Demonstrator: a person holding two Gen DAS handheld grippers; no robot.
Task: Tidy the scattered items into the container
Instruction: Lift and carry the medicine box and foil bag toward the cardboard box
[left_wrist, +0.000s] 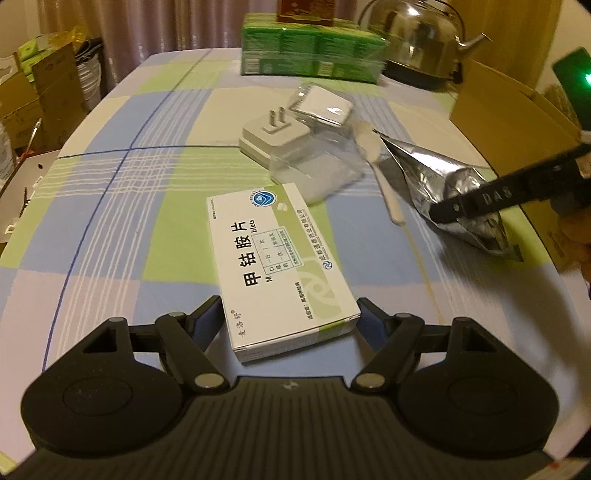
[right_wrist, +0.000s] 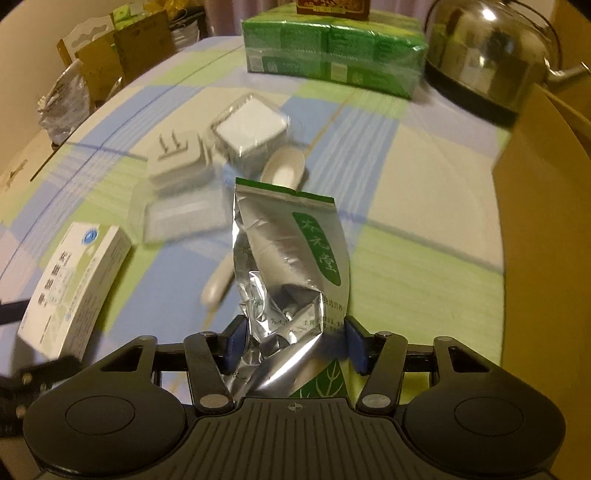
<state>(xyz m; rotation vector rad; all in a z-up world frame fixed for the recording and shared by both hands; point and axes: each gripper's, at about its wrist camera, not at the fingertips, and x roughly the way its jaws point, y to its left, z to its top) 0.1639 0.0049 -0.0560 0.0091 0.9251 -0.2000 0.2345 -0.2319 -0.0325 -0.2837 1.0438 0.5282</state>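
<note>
My left gripper (left_wrist: 288, 317) is shut on a white and green medicine box (left_wrist: 280, 266), which also shows in the right wrist view (right_wrist: 74, 284). My right gripper (right_wrist: 295, 339) is shut on a silver foil pouch (right_wrist: 291, 266), held just above the table; it shows from the side in the left wrist view (left_wrist: 443, 184). A white plug adapter (left_wrist: 273, 140), a clear plastic box (left_wrist: 317, 110) and a white spoon (left_wrist: 380, 166) lie on the checked tablecloth (left_wrist: 147, 221). The brown cardboard container (left_wrist: 517, 129) stands at the right edge.
A green wrapped pack (left_wrist: 314, 48) and a steel kettle (left_wrist: 417, 40) stand at the back. Cardboard boxes (left_wrist: 40, 92) stand off the table's left side. The container wall (right_wrist: 543, 229) is close on the right of my right gripper.
</note>
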